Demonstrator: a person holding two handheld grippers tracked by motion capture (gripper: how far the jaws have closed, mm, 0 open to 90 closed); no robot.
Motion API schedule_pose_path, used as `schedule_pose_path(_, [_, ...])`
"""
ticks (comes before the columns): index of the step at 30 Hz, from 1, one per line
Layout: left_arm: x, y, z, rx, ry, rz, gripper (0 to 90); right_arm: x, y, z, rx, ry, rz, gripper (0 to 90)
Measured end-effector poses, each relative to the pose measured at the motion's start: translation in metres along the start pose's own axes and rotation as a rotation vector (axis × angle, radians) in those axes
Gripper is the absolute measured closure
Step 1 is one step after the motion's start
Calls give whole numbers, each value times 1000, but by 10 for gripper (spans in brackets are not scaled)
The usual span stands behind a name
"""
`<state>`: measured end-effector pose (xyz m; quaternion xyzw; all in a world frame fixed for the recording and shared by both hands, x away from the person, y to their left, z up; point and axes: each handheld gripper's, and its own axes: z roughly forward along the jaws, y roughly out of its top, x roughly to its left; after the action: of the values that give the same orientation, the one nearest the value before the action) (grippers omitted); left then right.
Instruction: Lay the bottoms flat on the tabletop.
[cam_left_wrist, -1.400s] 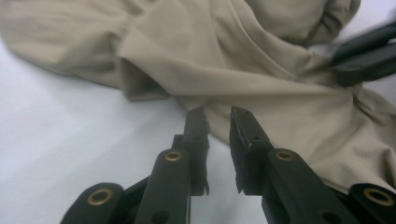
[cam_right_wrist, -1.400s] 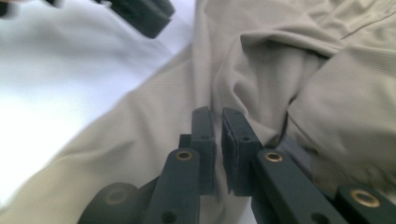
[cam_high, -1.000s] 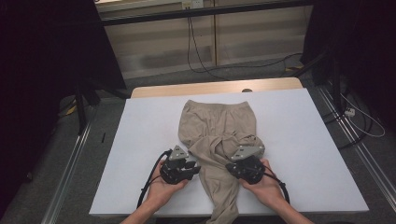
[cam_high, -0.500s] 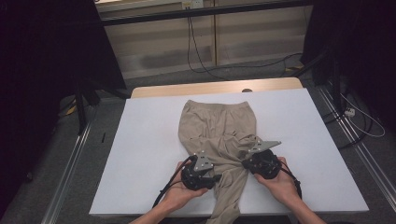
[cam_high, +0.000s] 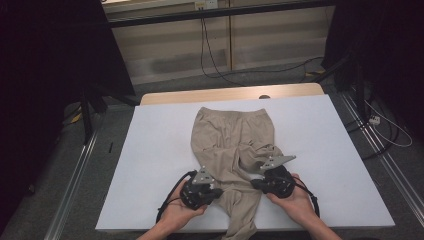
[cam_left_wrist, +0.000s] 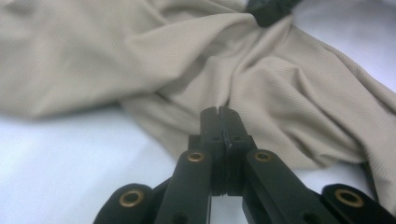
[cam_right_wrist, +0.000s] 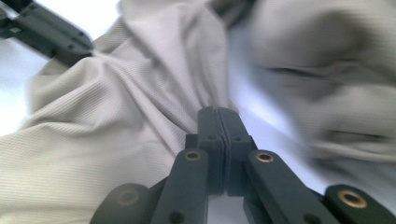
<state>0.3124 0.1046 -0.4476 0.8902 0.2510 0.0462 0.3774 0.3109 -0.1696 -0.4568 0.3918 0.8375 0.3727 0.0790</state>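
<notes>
Beige trousers (cam_high: 232, 135) lie on the white table (cam_high: 160, 150), waistband far, one leg bunched and folded across the other, which hangs over the near edge. My left gripper (cam_high: 220, 192) is at the lower leg's left edge; its jaws (cam_left_wrist: 218, 112) have just been closing and now stand shut, with the edge of the fabric (cam_left_wrist: 280, 93) pinched at their tips. On the folded leg, my right gripper (cam_high: 252, 183) is shut on the cloth; creases run into its tips (cam_right_wrist: 218, 112). The two grippers face each other across the leg.
A wooden strip (cam_high: 225, 94) borders the table's far edge. Metal rails (cam_high: 75, 190) run along the floor on both sides, with cables (cam_high: 390, 135) at the right. Bare white table lies left and right of the trousers.
Both hands shifted right with the cloth, then came back a little to the left. The left jaws now sit shut at the leg's edge, nearer the front.
</notes>
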Motion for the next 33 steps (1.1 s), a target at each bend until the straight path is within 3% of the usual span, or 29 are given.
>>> schedule_pose_path(10, [-9,-35,-48,15,-17,-50,900,48,-4,9,10,126,-84,883])
schedule_pose_path(14, [-16,-46,-55,34,-30,-64,900,61,-9,5,15,129,-122,882])
schedule_pose_path(18, [-16,-47,-59,15,-43,-72,899,71,-17,-4,24,143,-150,881])
schedule_pose_path(20, [-15,-45,-58,-2,-32,-72,875,71,-23,-9,26,140,-151,859])
schedule_pose_path(23, [-12,-42,-56,-34,-12,-59,826,65,-24,-14,10,114,-130,699])
schedule_pose_path(25, [-8,-40,-53,-47,31,-45,770,60,-20,-15,-18,101,-132,697])
schedule_pose_path(27, [-3,-36,-47,-40,42,-19,743,55,-13,-11,-45,69,-126,639])
schedule_pose_path(29, [0,-33,-38,-21,69,15,686,50,-5,-3,-34,38,-128,611])
schedule_pose_path(31, [4,-33,-28,15,92,12,676,45,0,7,-19,12,-129,574])
schedule_pose_path(33, [6,-33,-24,16,102,2,717,44,2,15,-9,-4,-150,610])
